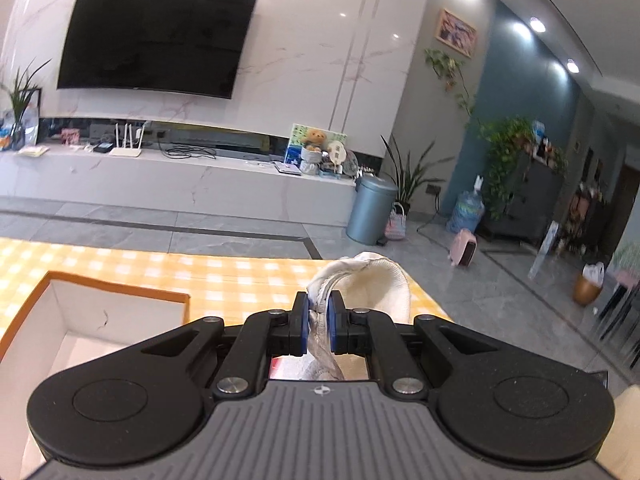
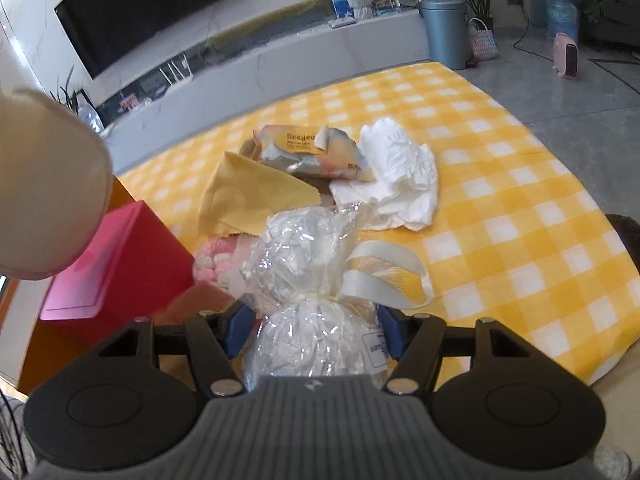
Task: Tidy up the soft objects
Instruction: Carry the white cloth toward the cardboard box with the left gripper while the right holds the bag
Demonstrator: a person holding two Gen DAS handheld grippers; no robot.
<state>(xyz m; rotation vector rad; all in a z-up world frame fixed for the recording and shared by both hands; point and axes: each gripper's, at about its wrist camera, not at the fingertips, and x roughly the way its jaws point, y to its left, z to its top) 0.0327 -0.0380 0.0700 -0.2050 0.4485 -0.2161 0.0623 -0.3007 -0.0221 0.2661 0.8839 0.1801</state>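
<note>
My left gripper point(image 1: 318, 309) is shut on a white sock point(image 1: 374, 284), pinched at its bunched end between the blue pads, above the yellow checked cloth point(image 1: 224, 276). The sock's free end juts out to the right. The same sock shows as a large blurred white shape point(image 2: 44, 188) at the left of the right wrist view. My right gripper point(image 2: 314, 330) is shut on a clear plastic-wrapped bundle point(image 2: 316, 340) tied with a cream ribbon point(image 2: 384, 276); its pads point(image 2: 236, 328) press on both sides.
An orange-rimmed box with a white inside point(image 1: 120, 320) sits at the left. A pink-red box point(image 2: 116, 264) stands nearby. On the cloth lie a wipes pack point(image 2: 308, 152), a yellow cloth point(image 2: 248, 196), a crumpled white piece point(image 2: 400, 176) and a pink knitted item point(image 2: 216, 260).
</note>
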